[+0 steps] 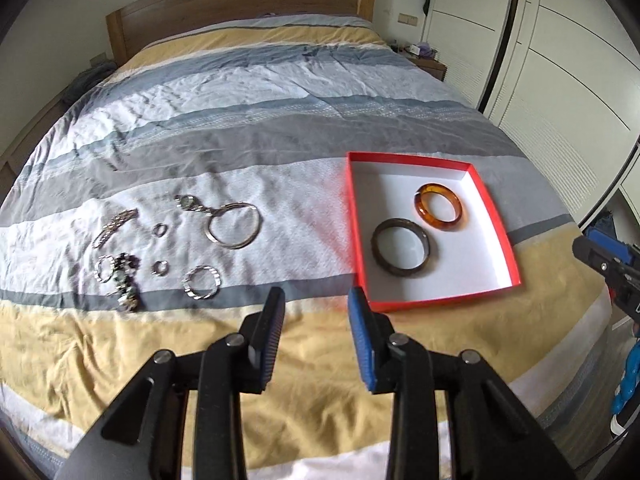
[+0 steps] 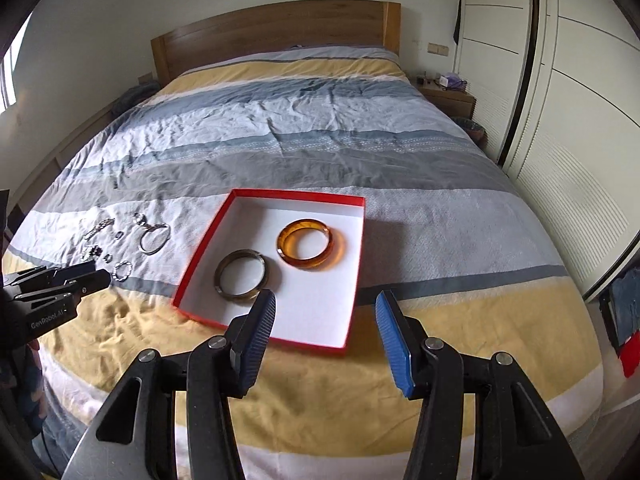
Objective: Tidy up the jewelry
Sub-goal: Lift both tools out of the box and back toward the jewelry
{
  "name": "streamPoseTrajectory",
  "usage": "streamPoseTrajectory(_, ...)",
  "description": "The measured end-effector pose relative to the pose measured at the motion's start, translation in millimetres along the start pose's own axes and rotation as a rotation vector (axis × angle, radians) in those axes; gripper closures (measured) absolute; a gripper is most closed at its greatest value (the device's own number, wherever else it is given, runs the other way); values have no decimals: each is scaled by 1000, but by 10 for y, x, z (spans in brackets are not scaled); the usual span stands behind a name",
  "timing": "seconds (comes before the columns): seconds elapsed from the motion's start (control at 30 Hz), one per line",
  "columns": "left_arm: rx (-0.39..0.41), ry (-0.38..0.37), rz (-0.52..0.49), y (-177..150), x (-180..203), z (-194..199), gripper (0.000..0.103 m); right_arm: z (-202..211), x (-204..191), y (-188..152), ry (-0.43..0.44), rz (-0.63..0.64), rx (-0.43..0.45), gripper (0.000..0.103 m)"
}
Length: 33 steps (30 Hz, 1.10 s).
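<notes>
Left wrist view: the left gripper point(image 1: 316, 300) hangs with jaws apart and empty above the striped bedspread point(image 1: 248, 92). The red box point(image 1: 496, 216) holds an amber bangle point(image 1: 440, 210) and a dark bangle point(image 1: 402, 254), both flat and touching. The loose silver jewelry point(image 1: 160, 252) left of the box is partly blurred.

Right wrist view: the right gripper point(image 2: 326, 306) is spread wide and empty over the box's point(image 2: 192, 276) near edge, its long axis running away from the camera.

Bed point(image 1: 280, 128) with box point(image 1: 496, 216), jewelry point(image 1: 168, 248)

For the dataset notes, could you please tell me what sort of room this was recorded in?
Almost certainly a home bedroom: a double bed with a striped duvet and wooden headboard, a bedside table next to it, and white built-in wardrobes along the wall.
</notes>
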<state>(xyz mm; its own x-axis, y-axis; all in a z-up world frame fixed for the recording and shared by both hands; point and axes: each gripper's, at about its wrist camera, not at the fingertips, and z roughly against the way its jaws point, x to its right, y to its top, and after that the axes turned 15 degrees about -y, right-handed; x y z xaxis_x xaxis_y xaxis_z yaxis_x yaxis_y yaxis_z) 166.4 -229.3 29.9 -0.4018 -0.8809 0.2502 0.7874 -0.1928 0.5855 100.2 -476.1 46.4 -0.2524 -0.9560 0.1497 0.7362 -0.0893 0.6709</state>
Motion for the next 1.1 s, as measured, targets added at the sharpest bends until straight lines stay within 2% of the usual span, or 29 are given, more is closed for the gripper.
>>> streamPoseTrajectory(0.3, 89, 85, 67, -546, -858, 1018, 72, 766, -557, -242, 88, 16, 67, 51)
streamPoseTrajectory(0.57, 126, 119, 181, -1032, -1606, 1497, 72, 1122, -1100, -312, 160, 53, 101, 56)
streamPoseTrajectory(0.8, 132, 102, 276, -1148, -1990, 1446, 72, 935, -1663, -311, 232, 132, 65, 63)
streamPoseTrajectory(1.1, 111, 7, 362, -861, -2194, 825, 71, 238, -2190, -271, 279, 189, -31, 69)
